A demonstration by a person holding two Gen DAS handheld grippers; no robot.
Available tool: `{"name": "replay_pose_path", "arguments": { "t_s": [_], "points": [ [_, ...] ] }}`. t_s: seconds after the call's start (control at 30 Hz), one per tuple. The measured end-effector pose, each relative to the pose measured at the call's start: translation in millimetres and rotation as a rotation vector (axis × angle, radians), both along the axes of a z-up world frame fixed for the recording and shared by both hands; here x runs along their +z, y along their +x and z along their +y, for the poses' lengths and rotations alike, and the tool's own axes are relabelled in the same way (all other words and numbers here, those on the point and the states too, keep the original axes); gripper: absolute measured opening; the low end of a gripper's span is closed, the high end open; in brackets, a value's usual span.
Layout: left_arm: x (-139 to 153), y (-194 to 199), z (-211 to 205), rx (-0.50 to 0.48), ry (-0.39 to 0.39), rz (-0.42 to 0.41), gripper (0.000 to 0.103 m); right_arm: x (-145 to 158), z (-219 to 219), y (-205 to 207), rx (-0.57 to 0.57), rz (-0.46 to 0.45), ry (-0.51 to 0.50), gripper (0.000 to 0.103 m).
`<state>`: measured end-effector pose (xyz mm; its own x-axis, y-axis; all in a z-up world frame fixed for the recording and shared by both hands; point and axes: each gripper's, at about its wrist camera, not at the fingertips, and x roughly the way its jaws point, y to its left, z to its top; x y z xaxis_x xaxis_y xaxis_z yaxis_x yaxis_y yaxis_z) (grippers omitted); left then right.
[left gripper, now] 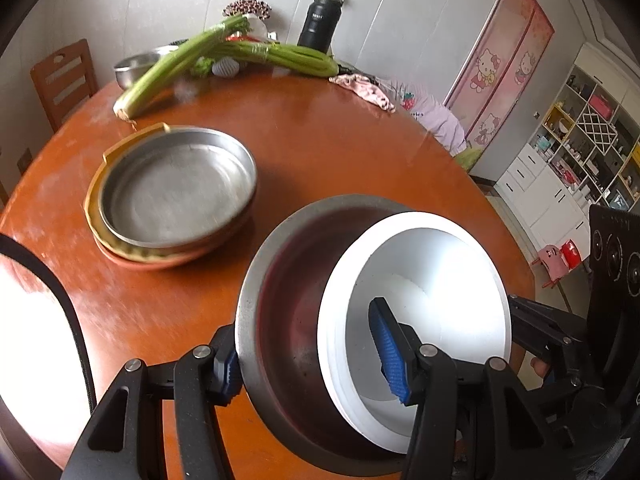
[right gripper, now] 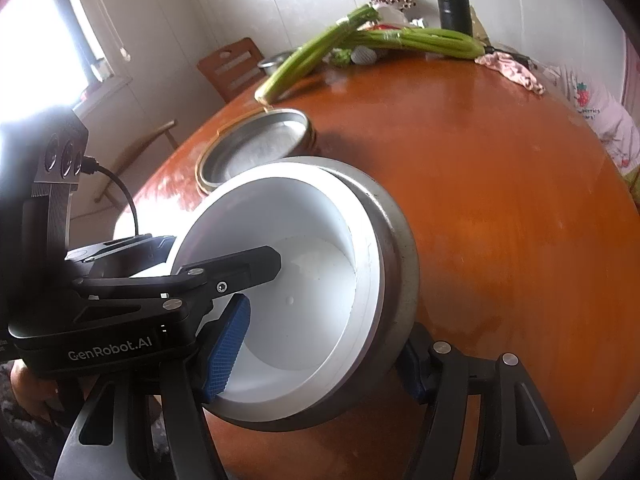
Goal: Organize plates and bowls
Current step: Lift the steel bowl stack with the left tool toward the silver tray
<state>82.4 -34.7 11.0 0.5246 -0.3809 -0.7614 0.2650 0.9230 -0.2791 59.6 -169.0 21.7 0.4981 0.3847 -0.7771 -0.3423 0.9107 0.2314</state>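
**Bowls lifted as a nested pair, carry in hand**

Bowls: a white bowl [left gripper: 420, 304] sits nested inside a steel bowl [left gripper: 288, 320], and the pair is tilted, held above the counter [left gripper: 320, 140] at its near edge. Both grippers share the load.

- Left gripper [left gripper: 316, 364]: fingers pinch the steel bowl's wall together with the white bowl; one blue pad is outside the steel rim, the other inside the white bowl.
- Right gripper [right gripper: 320, 360]: fingers pinch the opposite side of the same pair, one pad inside the white bowl, the other under the steel rim.

A plate stack [left gripper: 172, 196] lies further in on the counter, a steel plate on top of a yellow one and a brown one. Celery [left gripper: 224, 48] and a flask [left gripper: 320, 20] lie at the far edge.

Step in hand, as judged: transport of the nested bowls, plates already gathered.

Next move calls for:
1. Level the pair, so that the white bowl does not slide out.
2. Move both grippers together; uneven travel would twist the rim out of one pinch.
3. Set down beside the plate stack, then release.
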Motion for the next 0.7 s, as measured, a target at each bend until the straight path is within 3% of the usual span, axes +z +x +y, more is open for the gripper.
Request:
{"name": "replay_pose_path", "arguments": {
  "t_s": [0.7],
  "points": [
    [38, 47, 68, 0.081, 0.023, -0.085, 0.055, 30, 67, 59, 0.063, -0.060, 0.020, 0.069]
  ]
}}
